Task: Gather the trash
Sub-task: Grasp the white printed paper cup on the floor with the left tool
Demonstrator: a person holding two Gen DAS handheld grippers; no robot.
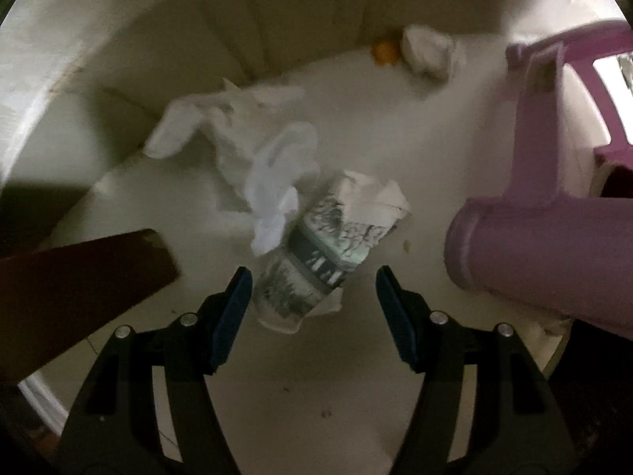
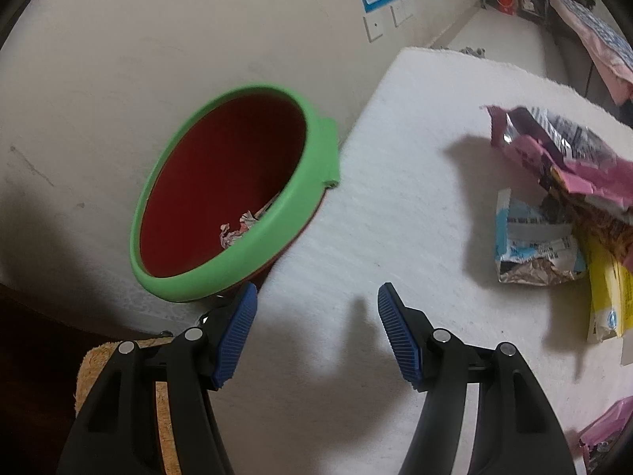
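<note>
Left wrist view: our left tongs (image 1: 314, 277) hang open over a crumpled printed paper cup (image 1: 316, 253) on the floor; right tongs (image 2: 316, 297) gape empty, wrappers (image 2: 554, 198) uncollected, red green-rimmed bin (image 2: 233, 194) nearly empty.

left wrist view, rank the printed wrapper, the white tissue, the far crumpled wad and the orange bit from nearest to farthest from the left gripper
From the left gripper:
1. Printed wrapper, on the floor between the open fingers, untouched.
2. White tissue, just beyond it, up and left.
3. Crumpled wad and orange bit, side by side at the far wall; too close to call.
</note>
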